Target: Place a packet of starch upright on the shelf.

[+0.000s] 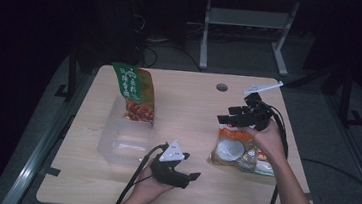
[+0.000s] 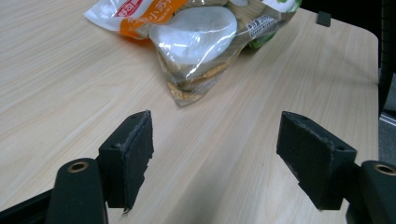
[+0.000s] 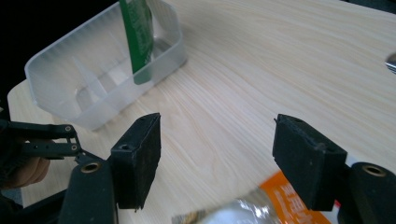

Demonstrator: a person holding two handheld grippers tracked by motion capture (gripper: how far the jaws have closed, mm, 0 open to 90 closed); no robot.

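While both grippers hang just above the table (image 1: 188,108), the snack bag (image 1: 238,153) lies flat on the wood at the person's right, near the front edge. Seen from the high view, its long axis runs roughly from side to side, tilted a little, with the orange and white printed end toward the far left and the green-tinted end toward the right, beside the person's forearm. It is a crinkled clear packet: a pale round piece shows through the film at its middle, brownish bits sit along the near edge, and an orange band with white print crosses the top. In the left gripper view the bag (image 2: 205,37) lies ahead of the jaws, well apart from them, one corner pointing back toward that gripper.

The right gripper (image 1: 240,117) hovers at the bag's far edge, its jaws spread wide with nothing between them; in the right gripper view the orange end of the bag (image 3: 285,205) shows just below them. The left gripper (image 1: 182,175) sits near the front edge at the middle of the table, jaws likewise wide apart and holding nothing.

A clear plastic box (image 1: 125,137) stands at the left of the table, with a second packet (image 1: 134,93), green and reddish brown, standing upright in its far end.
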